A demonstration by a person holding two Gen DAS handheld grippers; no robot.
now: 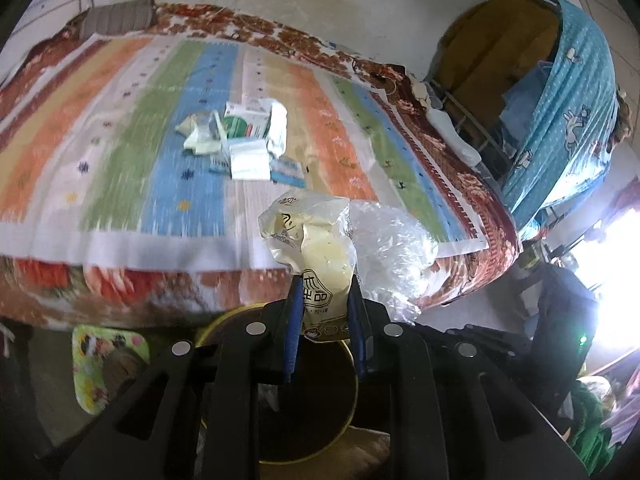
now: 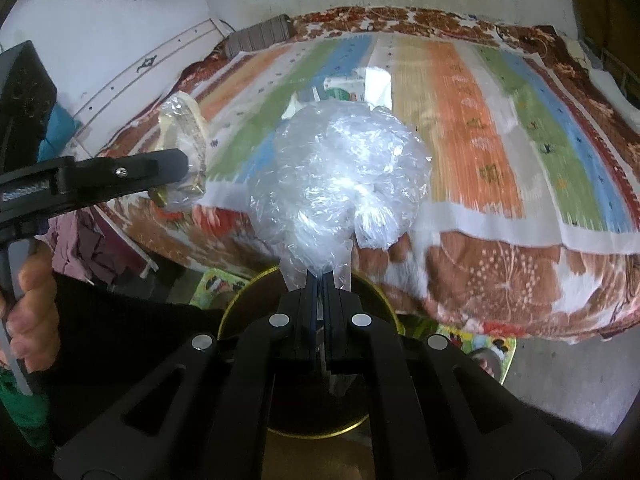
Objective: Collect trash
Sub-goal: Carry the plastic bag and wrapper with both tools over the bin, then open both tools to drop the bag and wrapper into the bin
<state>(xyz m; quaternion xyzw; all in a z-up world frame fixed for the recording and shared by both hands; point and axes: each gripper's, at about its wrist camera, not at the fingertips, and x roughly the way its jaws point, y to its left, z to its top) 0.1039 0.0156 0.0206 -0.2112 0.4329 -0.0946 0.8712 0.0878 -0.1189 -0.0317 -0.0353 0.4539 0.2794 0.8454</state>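
Observation:
My left gripper (image 1: 325, 286) is shut on a yellowish printed plastic wrapper (image 1: 316, 240) that stands up from between its blue pads. In the right wrist view my right gripper (image 2: 320, 276) is shut on a crumpled clear plastic bag (image 2: 340, 184), which also shows beside the wrapper (image 1: 394, 248). Both grippers hang over a round dark bin with a yellow rim (image 1: 224, 318) (image 2: 236, 296) on the floor before the bed. The left gripper (image 2: 186, 164) and its wrapper (image 2: 184, 128) appear at the left of the right wrist view. A pile of paper scraps and small boxes (image 1: 244, 140) lies on the bed.
The bed carries a striped sheet (image 1: 120, 120) over a floral blanket (image 1: 140, 284), with a grey pillow (image 1: 120, 16) at the far end. A blue patterned cloth (image 1: 568, 120) drapes a wooden cabinet on the right. A green patterned mat (image 1: 100, 360) lies by the bin. A hand (image 2: 32, 300) grips the left handle.

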